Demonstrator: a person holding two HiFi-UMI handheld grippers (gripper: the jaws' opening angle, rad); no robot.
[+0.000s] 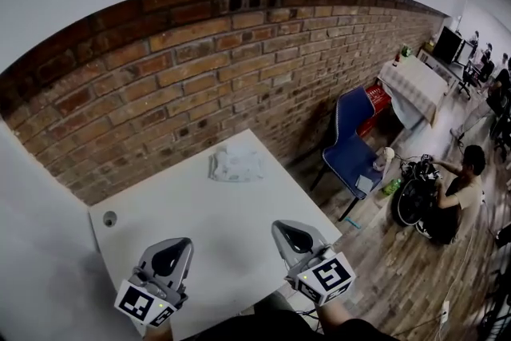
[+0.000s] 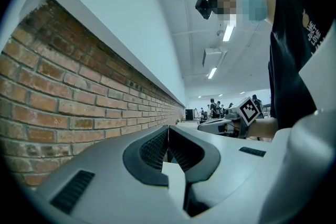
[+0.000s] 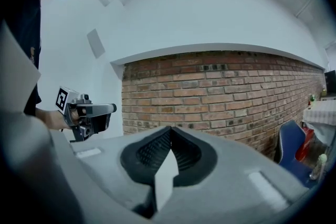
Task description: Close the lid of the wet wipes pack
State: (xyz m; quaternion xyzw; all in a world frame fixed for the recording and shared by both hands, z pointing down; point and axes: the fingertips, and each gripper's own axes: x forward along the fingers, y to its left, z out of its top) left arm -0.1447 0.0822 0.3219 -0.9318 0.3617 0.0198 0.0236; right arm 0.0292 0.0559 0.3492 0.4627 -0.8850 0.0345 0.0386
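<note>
Both grippers were held low over the near edge of the table (image 1: 239,239), well apart from the work. On the left gripper (image 1: 174,251) the jaws met at their tips with nothing between them, as its own view confirmed (image 2: 168,128). The right gripper (image 1: 292,236) was in the same condition, jaws together and empty (image 3: 169,128).

The wet wipes pack (image 1: 235,164) lay at the far side of the table, near the brick wall (image 1: 239,52). At this range the lid could not be made out, nor whether it was up or down.

Likely faults from this position:
- Pack slides. It appeared light and the tabletop smooth, so pressing with one gripper alone would probably push it toward the wall rather than seat the lid. Bracing it with the other gripper is advisable.
- Lid fails to latch. A wipe left protruding could be trapped beneath it.
- Off-centre pressure. A push beside the lid would likely only dent the soft pack.
</note>
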